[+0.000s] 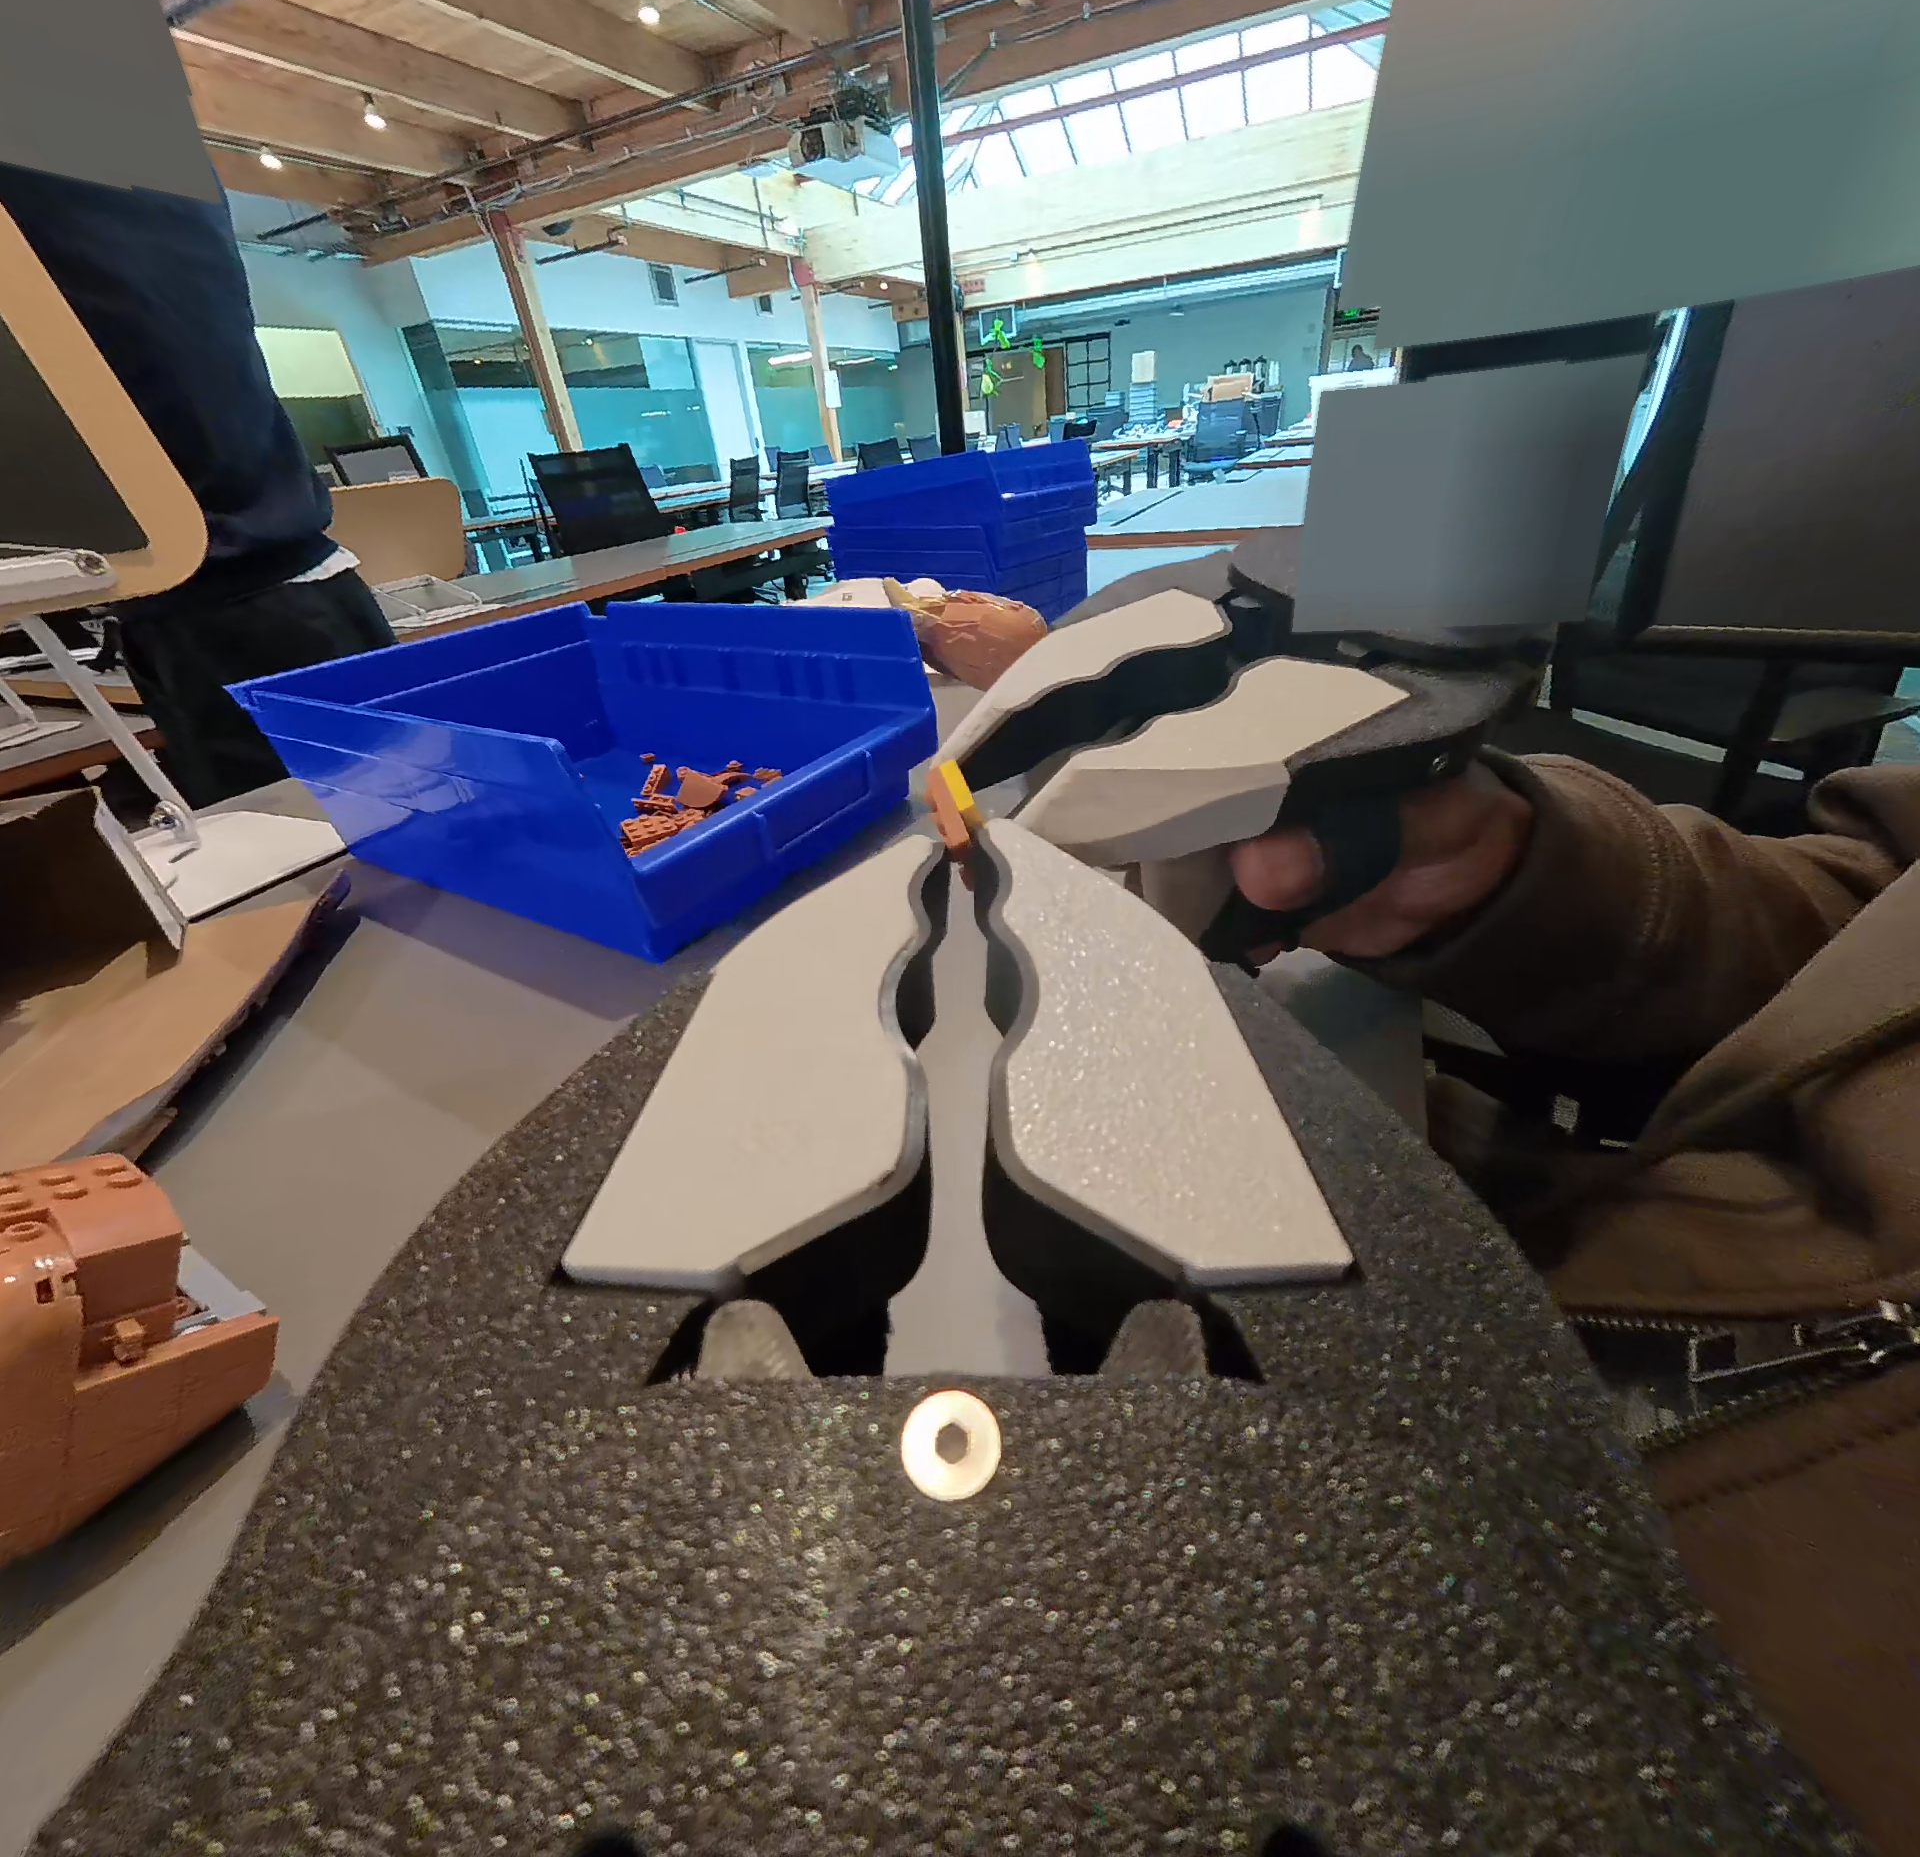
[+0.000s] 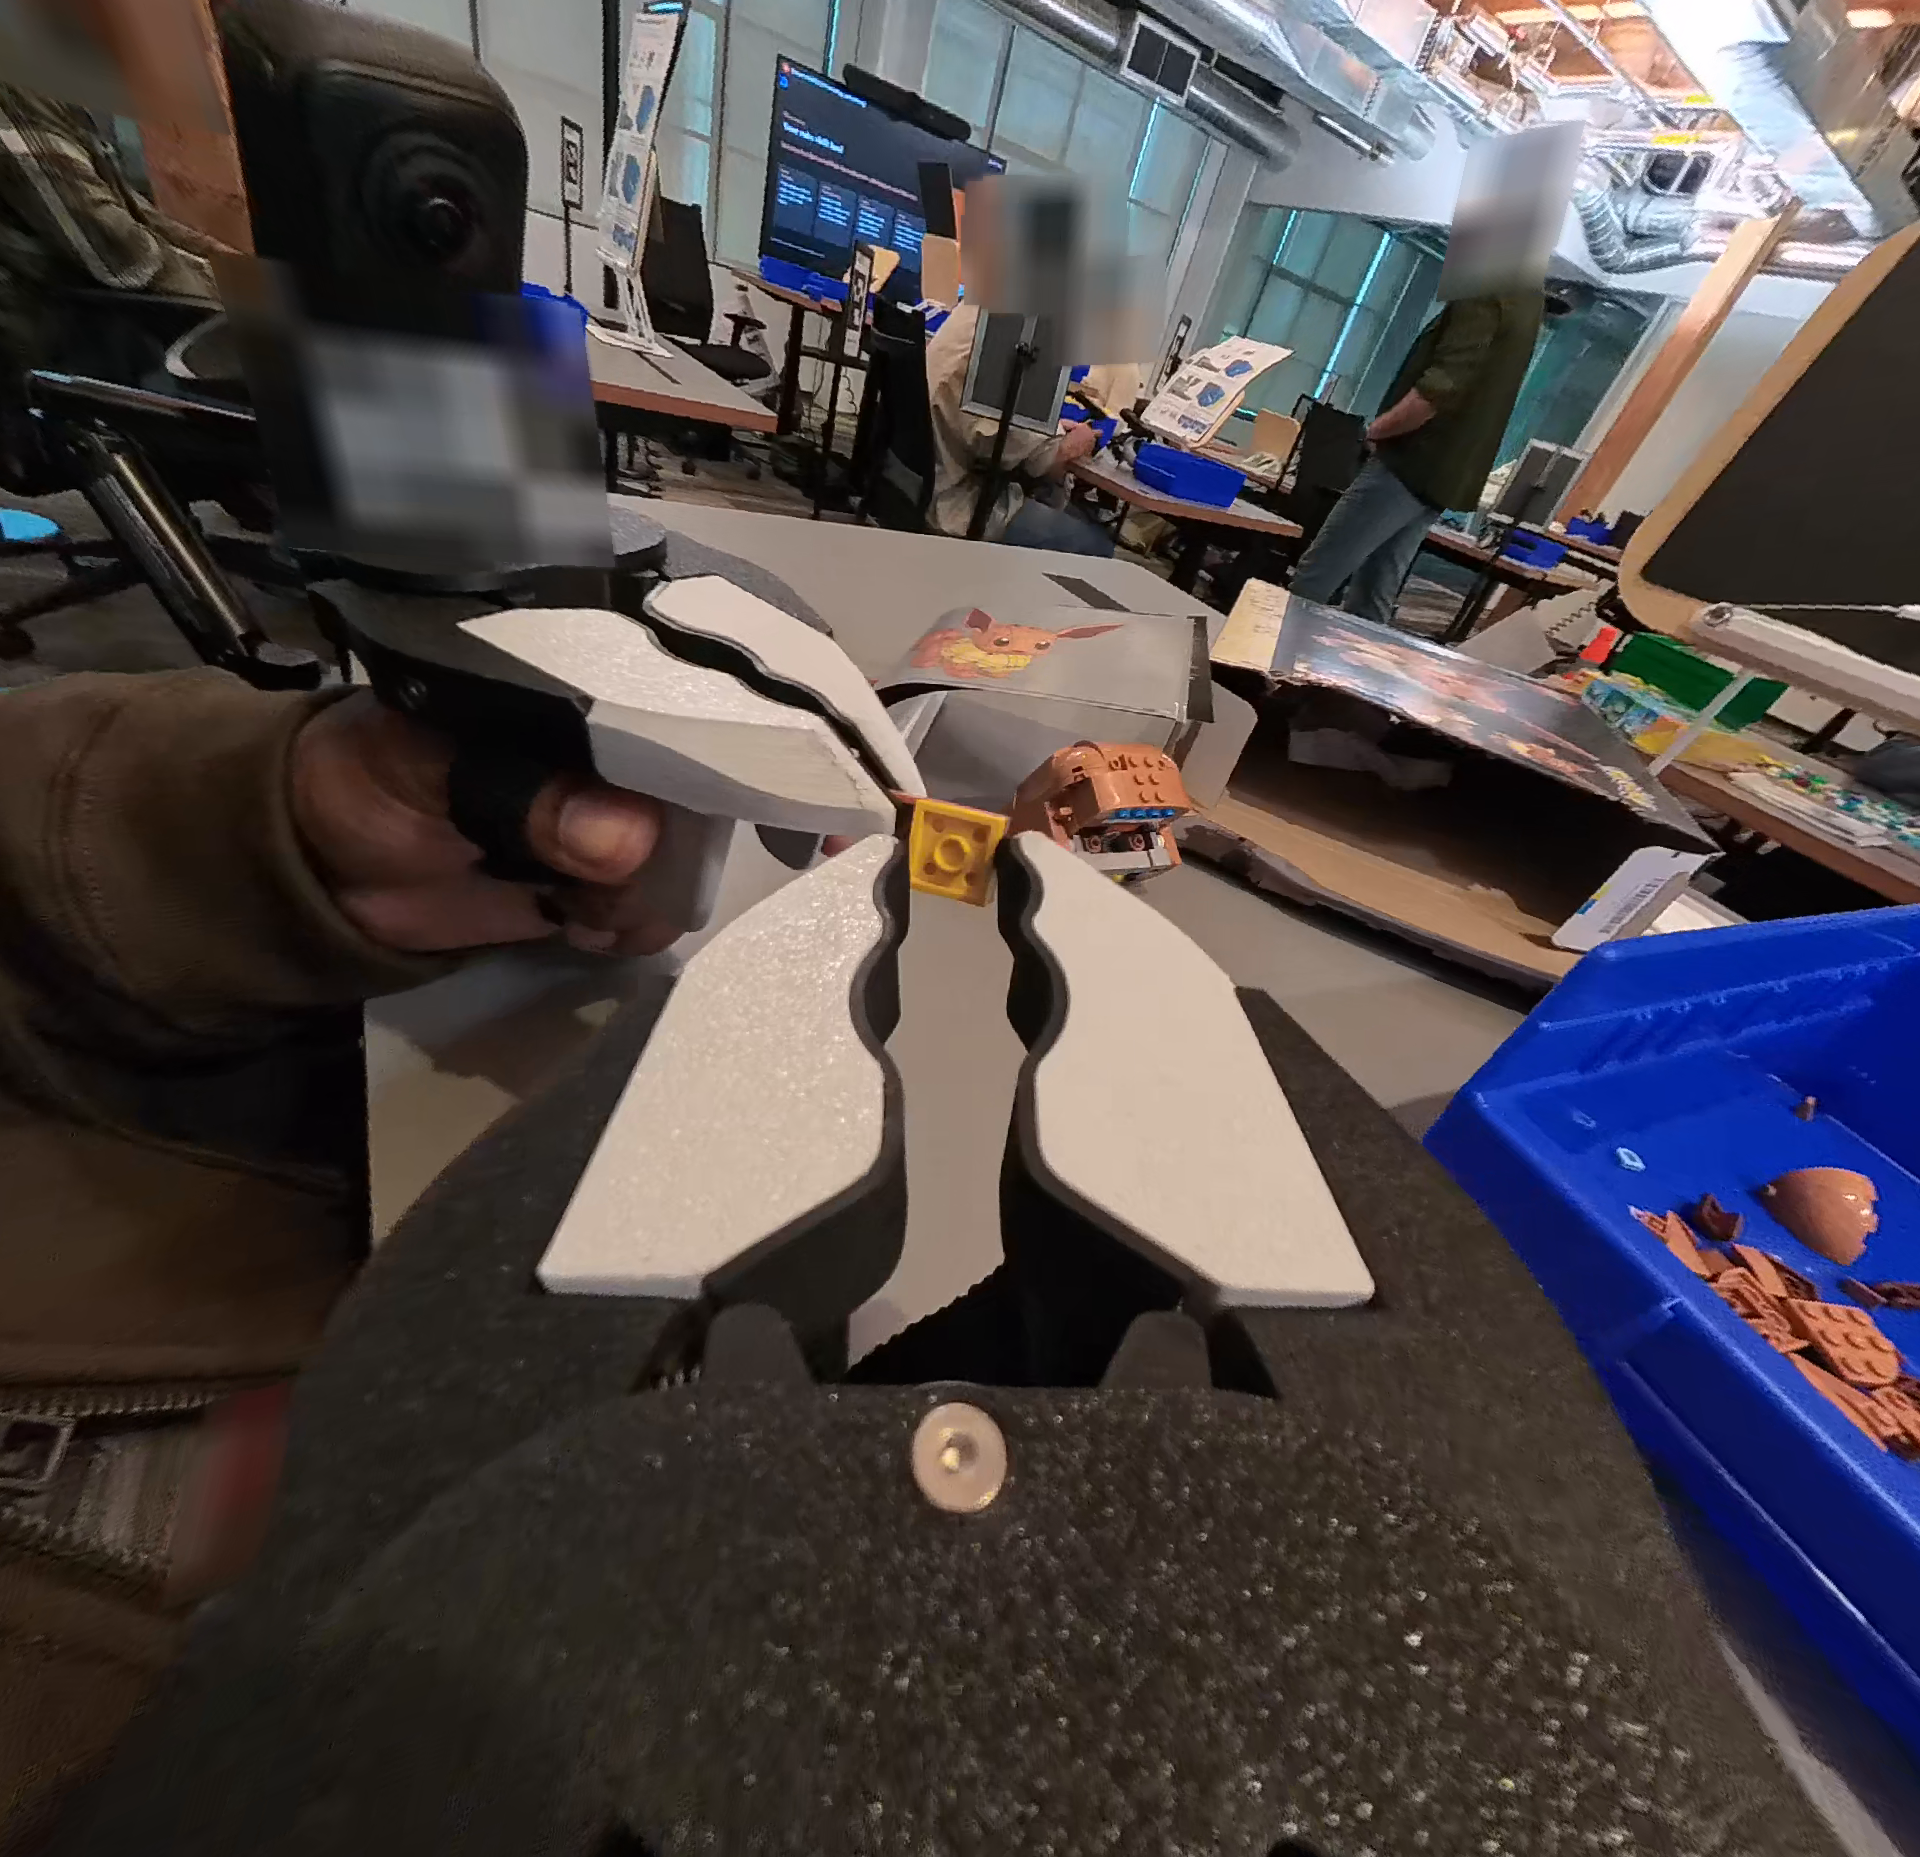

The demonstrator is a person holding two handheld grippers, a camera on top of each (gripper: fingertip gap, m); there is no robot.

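The left gripper [image 1: 961, 843] is being closed on a small orange brick [image 1: 951, 810], pinched at the very fingertips. The right gripper [image 2: 951, 857] is being closed on a yellow brick [image 2: 956, 853] whose studded face is turned toward its camera. The two bricks are being pressed together, held in the air above the grey table [image 1: 436, 1028], with the two sets of fingertips meeting nearly at right angles and almost touching.

Ahead and to the left of the left gripper, a blue bin [image 1: 582, 758] is lying on the table, its low front edge turned toward the gripper and loose brown pieces [image 1: 686, 799] gathered inside. In the right wrist view the same bin [image 2: 1662, 1132] is sitting close by the right gripper's right side, limiting room there. Beyond the right gripper's tips a partly built brown brick figure [image 2: 1107, 794] is standing on the table, with a flattened cardboard box [image 2: 1434, 768] behind it. To the left gripper's near left, another brown brick assembly [image 1: 94, 1319] and torn cardboard [image 1: 135, 997] are crowding the table edge. Bare tabletop is being left between the bin and the left gripper.
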